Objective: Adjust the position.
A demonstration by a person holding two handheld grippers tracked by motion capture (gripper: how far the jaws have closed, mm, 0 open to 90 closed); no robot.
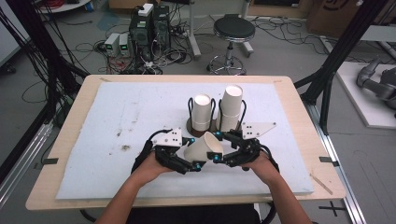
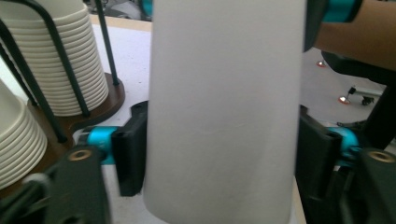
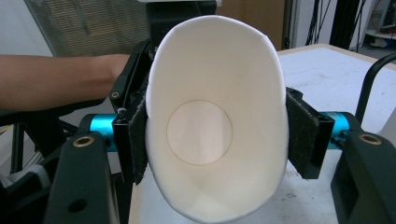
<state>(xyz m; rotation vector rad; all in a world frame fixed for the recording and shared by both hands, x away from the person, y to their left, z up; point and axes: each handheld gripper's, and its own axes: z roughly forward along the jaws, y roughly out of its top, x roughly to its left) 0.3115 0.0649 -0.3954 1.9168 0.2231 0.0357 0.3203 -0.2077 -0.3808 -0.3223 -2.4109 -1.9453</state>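
Both of your grippers clamp one paper cup (image 1: 204, 147): left gripper (image 1: 192, 164) fingers near its base, right gripper (image 1: 219, 150) fingers squeezing the rim.

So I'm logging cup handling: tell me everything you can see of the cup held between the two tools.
The paper cup is plain white, empty, tapered, its round bottom visible inside. It lies tilted above the white mat, mouth toward the right tool, whose pads squeeze the rim oval. The left tool clamps its lower body. It stands apart from the cup stacks.

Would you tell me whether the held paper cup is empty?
Empty: the right gripper view looks into the paper cup and shows its bare bottom.
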